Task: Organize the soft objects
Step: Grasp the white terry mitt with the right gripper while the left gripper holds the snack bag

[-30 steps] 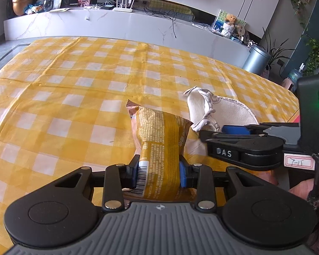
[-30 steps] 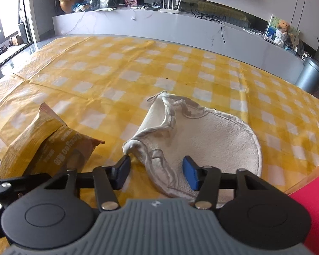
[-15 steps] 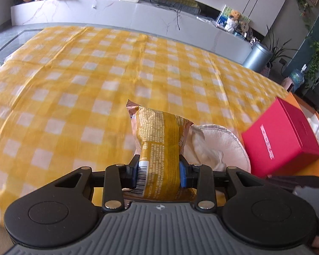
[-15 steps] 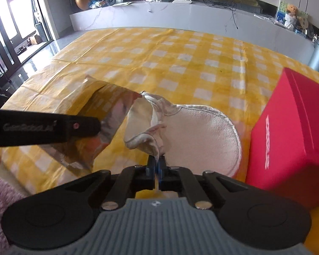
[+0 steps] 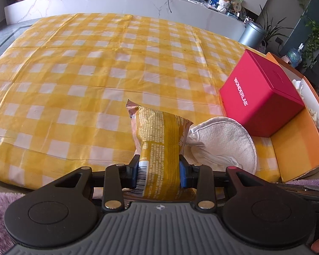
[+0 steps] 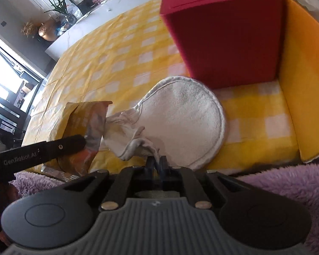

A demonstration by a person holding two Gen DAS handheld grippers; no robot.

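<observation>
My left gripper point(image 5: 159, 171) is shut on a yellow snack bag point(image 5: 159, 140) and holds it upright above the near edge of the yellow checked tablecloth point(image 5: 95, 63). The bag also shows in the right wrist view point(image 6: 85, 125), with the left gripper's finger point(image 6: 53, 148) across it. My right gripper point(image 6: 157, 164) is shut on the crumpled edge of a round cream cloth point(image 6: 180, 116). The cloth hangs lifted just right of the bag in the left wrist view point(image 5: 223, 146). The two held things are close, side by side.
A red box point(image 5: 259, 97) stands inside an orange open-sided tray point(image 5: 297, 146) at the right; both show in the right wrist view, box point(image 6: 223, 36) and tray wall point(image 6: 302, 89). White crumpled stuff lies deeper in the tray point(image 5: 297, 85). Purple fluffy fabric point(image 6: 287, 187) lies below the grippers.
My right gripper closed on the cloth's edge and lifted it, then swung toward the red box and tray. My left gripper rose and pulled back with the snack bag.
</observation>
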